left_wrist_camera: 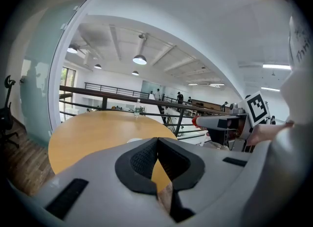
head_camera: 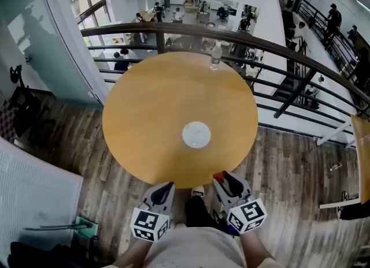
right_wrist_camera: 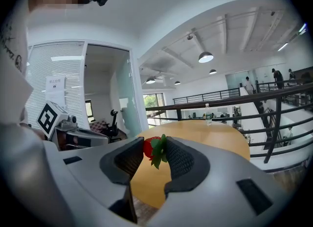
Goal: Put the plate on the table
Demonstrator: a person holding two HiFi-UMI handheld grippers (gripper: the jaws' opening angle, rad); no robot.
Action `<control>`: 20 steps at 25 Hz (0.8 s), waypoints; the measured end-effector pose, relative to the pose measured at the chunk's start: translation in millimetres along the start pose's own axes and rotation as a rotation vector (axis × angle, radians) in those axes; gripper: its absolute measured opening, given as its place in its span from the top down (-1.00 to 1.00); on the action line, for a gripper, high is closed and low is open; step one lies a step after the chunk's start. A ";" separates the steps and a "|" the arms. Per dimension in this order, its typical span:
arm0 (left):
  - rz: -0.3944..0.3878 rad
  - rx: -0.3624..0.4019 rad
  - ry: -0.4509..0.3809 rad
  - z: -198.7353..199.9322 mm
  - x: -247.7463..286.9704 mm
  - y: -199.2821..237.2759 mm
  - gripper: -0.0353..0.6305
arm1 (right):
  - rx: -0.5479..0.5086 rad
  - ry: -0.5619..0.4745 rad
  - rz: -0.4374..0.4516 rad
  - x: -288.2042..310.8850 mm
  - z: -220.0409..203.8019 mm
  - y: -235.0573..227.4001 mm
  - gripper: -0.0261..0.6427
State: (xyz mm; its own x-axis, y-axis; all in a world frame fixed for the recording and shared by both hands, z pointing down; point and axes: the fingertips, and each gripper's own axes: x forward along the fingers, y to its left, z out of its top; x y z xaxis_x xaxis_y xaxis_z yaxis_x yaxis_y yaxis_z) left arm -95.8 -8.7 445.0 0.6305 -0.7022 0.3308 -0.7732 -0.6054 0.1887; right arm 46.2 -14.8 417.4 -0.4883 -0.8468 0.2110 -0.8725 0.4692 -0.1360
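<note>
The left tool and right tool are grey with black ribbed pads and black-and-white marker cubes.

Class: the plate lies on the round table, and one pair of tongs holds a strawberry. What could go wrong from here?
1. The right tongs pinch the strawberry only at their tips, near the edge of the table. It may slip and drop to the floor.
2. The bottle stands at the far rim beside the railing. A bump could topple it over.
</note>
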 end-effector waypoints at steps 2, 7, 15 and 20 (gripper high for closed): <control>0.002 -0.003 0.003 11.1 21.7 9.6 0.82 | -0.002 0.005 0.003 15.7 8.4 -17.2 0.45; 0.004 -0.018 0.000 40.5 71.1 29.8 0.82 | -0.012 0.017 0.012 51.4 28.4 -56.3 0.45; 0.043 0.003 0.002 74.0 137.7 47.1 0.82 | -0.005 0.027 0.067 98.9 46.3 -112.0 0.45; 0.048 0.023 0.000 89.5 161.0 51.0 0.82 | -0.002 0.027 0.078 114.8 51.5 -132.8 0.45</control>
State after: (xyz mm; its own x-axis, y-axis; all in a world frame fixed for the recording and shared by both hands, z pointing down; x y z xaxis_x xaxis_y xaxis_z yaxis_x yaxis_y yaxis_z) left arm -27.6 -186.2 425.1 0.5928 -0.7305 0.3391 -0.8008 -0.5795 0.1515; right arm 106.9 -187.2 409.8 -0.5553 -0.8003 0.2262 -0.8316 0.5345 -0.1509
